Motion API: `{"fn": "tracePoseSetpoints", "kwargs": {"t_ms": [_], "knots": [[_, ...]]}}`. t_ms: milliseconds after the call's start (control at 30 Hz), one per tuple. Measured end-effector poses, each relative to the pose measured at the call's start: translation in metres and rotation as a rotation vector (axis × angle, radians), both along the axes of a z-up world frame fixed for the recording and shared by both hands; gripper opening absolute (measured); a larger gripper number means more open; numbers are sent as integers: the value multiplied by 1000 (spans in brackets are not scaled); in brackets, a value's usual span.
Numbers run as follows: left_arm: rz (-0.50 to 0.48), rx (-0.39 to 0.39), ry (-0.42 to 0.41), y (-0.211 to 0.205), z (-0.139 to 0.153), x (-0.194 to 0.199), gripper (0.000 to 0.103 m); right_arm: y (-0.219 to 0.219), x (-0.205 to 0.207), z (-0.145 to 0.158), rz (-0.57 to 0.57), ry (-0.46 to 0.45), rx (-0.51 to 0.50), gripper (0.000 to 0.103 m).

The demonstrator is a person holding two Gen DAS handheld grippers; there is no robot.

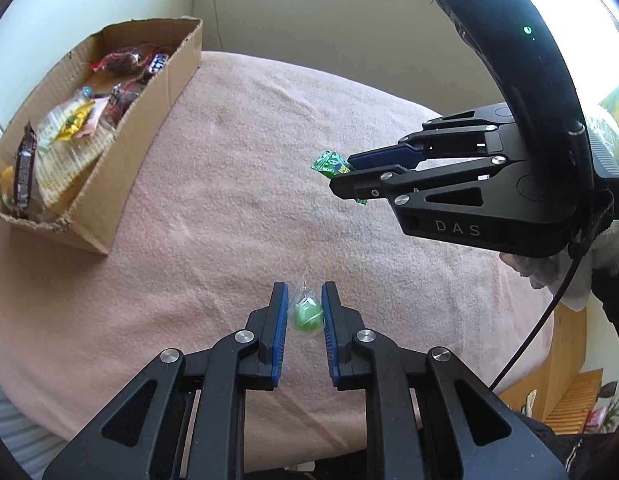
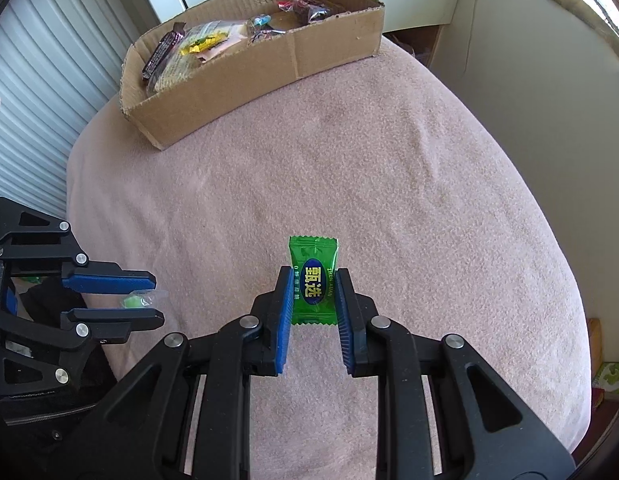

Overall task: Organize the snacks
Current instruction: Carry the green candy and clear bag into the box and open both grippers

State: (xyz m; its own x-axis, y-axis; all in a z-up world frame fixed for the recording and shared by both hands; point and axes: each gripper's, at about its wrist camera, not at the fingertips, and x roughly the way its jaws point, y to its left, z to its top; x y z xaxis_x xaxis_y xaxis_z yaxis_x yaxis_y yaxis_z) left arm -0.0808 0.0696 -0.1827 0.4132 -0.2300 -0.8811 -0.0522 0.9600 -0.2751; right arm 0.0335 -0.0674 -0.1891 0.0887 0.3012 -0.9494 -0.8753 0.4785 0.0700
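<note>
Both hand-held grippers were loaded: left hand-held gripper clamped on the round green candy in clear wrap, right hand-held gripper clamped on the flat green foil sweet packet. Each was best carried over the brown cardboard box's near wall before its pads parted.

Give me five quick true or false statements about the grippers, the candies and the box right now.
1. The right gripper holds a green candy packet. True.
2. The left gripper holds a red chocolate bar. False: a clear-wrapped green candy sits between its fingers.
3. The cardboard box is empty. False: it holds several wrapped snacks.
4. The box sits on a pink cloth. True.
5. The green packet lies inside the box. False: it is in the right gripper, away from the box.
</note>
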Motion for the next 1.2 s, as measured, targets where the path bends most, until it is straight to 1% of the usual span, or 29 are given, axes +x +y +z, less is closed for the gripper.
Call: {"fn": "tracePoseSetpoints", "kwargs": {"t_ms": [233, 433, 667, 867, 1200], "knots": [[10, 8, -56, 33, 32, 16, 16, 17, 14, 30, -36, -11, 33, 21], [27, 8, -81, 62, 42, 25, 16, 38, 19, 48, -60, -20, 42, 21], [48, 12, -97, 101, 52, 38, 16, 73, 25, 58, -90, -15, 59, 21], [74, 18, -108, 130, 52, 47, 16, 101, 32, 65, -107, -13, 74, 21], [153, 38, -125, 175, 52, 63, 16, 131, 56, 58, -147, 5, 83, 21]]}}
